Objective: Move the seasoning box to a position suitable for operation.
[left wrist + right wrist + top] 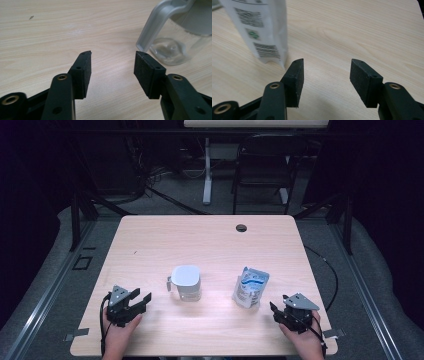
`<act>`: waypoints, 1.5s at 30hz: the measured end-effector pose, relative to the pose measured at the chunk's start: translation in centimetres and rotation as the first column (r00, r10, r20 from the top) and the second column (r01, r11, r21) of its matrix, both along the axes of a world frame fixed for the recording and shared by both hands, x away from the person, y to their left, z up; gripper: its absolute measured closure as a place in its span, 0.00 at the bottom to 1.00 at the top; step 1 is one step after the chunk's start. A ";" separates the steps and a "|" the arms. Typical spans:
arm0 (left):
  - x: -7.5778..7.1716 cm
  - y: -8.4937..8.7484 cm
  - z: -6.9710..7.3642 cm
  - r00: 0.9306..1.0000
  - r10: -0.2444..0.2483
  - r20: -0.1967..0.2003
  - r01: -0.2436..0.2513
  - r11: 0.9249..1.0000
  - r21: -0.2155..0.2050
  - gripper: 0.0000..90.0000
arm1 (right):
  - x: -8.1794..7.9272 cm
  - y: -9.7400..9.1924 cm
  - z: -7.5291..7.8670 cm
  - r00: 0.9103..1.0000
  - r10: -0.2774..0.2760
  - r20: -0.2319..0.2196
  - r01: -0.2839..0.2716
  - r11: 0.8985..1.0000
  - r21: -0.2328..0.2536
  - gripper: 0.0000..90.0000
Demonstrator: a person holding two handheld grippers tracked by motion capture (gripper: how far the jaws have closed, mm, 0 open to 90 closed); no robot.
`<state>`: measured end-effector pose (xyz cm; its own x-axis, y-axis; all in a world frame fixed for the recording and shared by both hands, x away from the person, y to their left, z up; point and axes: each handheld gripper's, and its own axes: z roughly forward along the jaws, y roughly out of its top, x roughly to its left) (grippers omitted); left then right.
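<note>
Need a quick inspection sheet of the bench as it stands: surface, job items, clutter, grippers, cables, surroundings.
Surface: light wood table, one grommet hole near the far edge, a small dark speck.
Job's things: clear jug with white lid and handle, upright at centre; white refill pouch standing to its right, apart from it.
Clutter: nothing seen.
Grippers: left gripper open, empty, near the jug's handle; right gripper open, empty, beside the pouch.
Cables: a black cable trails from the left gripper; another cable lies on the floor to the right.
Surroundings: dark room, chair and desk leg beyond.
</note>
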<state>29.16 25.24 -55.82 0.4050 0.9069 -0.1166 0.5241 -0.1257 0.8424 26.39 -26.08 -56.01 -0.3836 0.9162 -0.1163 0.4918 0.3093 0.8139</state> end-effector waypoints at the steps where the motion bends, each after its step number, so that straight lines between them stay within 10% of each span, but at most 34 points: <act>1: -0.1 0.1 0.2 1.000 0.002 -0.014 -0.003 1.000 -0.007 0.50 | -0.2 0.1 0.1 1.000 0.005 0.009 -0.005 1.000 -0.007 0.49; 8: -0.2 0.3 0.8 1.000 0.031 0.000 -0.031 0.998 -0.052 0.53 | -0.4 0.1 0.1 1.000 0.003 0.022 -0.003 1.000 0.022 0.51; 26: 2.4 -3.2 1.2 0.996 -0.092 -0.006 0.092 0.996 0.008 0.57 | 0.0 0.9 -0.3 1.000 0.031 -0.005 -0.031 0.999 -0.006 0.55; 45: 5.0 -6.8 0.4 0.992 -0.115 -0.044 0.117 0.991 0.065 0.65 | 0.1 -0.1 -0.5 1.000 0.001 -0.016 -0.001 1.000 0.011 0.55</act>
<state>34.18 18.46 -55.44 0.5042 0.8603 -0.0750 0.5359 -0.2436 0.8084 26.47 -26.14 -56.48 -0.3863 0.9169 -0.1000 0.5043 0.3007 0.8095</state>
